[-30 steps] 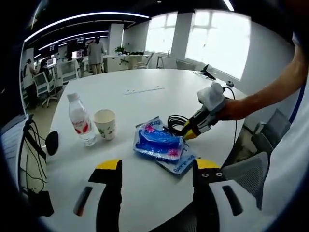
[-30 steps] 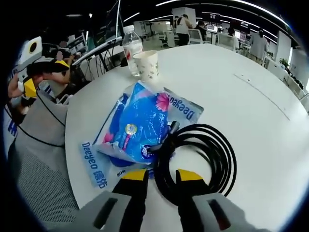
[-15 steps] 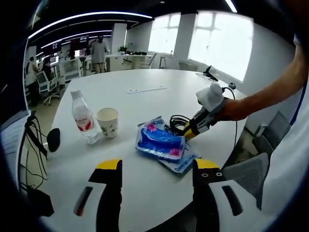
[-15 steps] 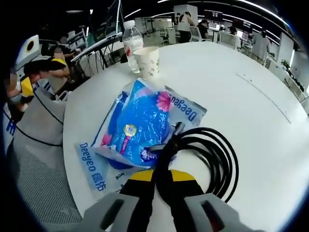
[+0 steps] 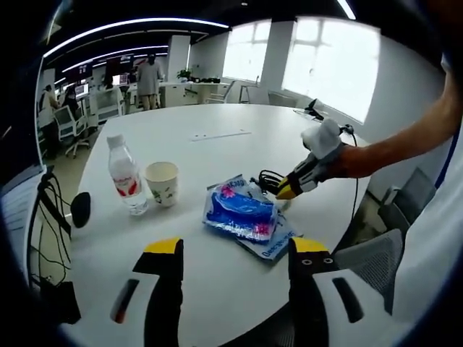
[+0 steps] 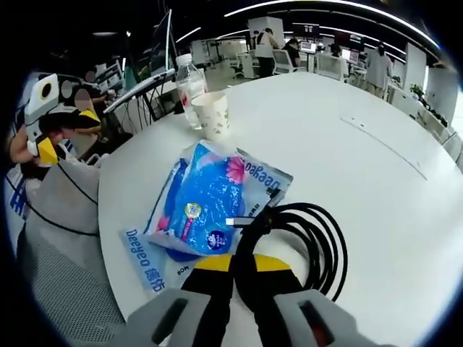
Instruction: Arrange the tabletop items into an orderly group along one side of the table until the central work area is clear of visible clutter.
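My right gripper [image 6: 244, 264] is shut on the near loop of a coiled black cable [image 6: 322, 242], beside a stack of blue wipe packets [image 6: 206, 199] on the round white table [image 6: 340, 166]. A paper cup [image 6: 214, 114] and a water bottle [image 6: 189, 83] stand further off near the table's edge. My left gripper [image 5: 236, 246] hangs open over the table's near edge, nothing between its fingers. From there the packets [image 5: 242, 213] lie ahead, the cup [image 5: 160, 184] and bottle [image 5: 124, 177] to their left, and the right gripper [image 5: 286, 191] holds the cable [image 5: 268, 179].
A thin white strip [image 5: 215, 134] lies further along the table. Dark cords and a black knob [image 5: 78, 211] hang at the left edge. Grey office chairs [image 5: 376, 253] stand close to the near rim. Desks and people fill the room behind.
The right gripper's jaws have closed on the cable loop and it has risen a little, lifting the cable's near end and plug. The left gripper has stayed open and still.
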